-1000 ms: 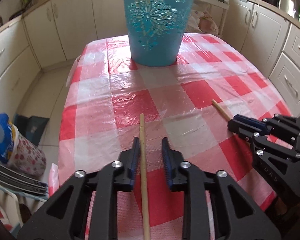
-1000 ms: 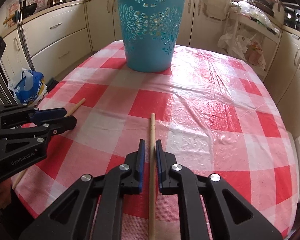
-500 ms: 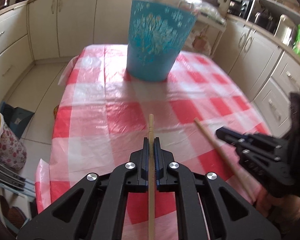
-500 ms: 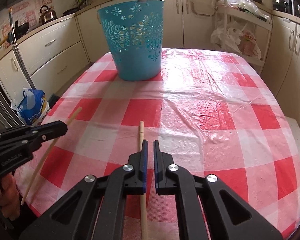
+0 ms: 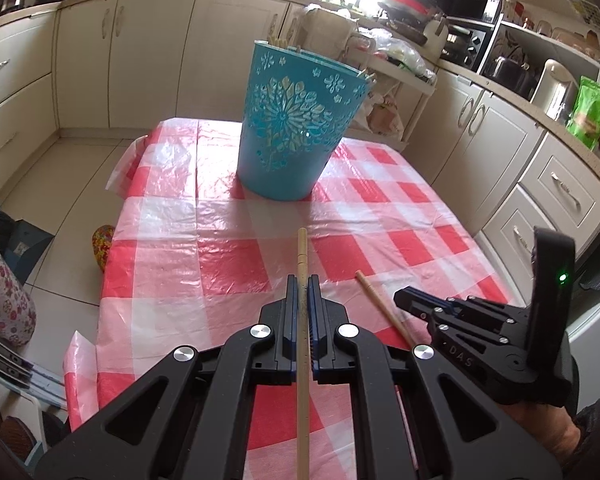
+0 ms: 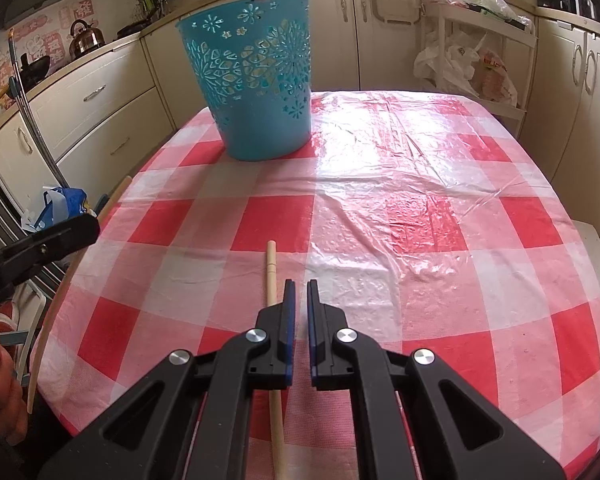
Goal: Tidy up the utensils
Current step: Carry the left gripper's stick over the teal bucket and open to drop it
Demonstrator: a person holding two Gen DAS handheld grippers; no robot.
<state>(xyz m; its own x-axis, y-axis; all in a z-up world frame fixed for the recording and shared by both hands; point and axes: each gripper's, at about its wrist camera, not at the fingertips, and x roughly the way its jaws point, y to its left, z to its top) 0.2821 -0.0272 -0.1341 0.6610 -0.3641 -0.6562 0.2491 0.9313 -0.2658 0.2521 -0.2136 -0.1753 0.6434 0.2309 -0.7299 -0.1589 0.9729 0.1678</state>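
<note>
Between left tool pads, chopstick

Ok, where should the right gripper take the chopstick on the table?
Take the chopstick by its shaft just behind the far tip, from above, fingers straddling it. It lies flat on the table, lengthwise, left of the right gripper, whose jaws are nearly closed: open, shift left, lower.

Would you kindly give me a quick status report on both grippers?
Left gripper shut on stick. Right gripper nearly shut, empty; second stick outside its left finger. Bucket ahead, upright.
</note>
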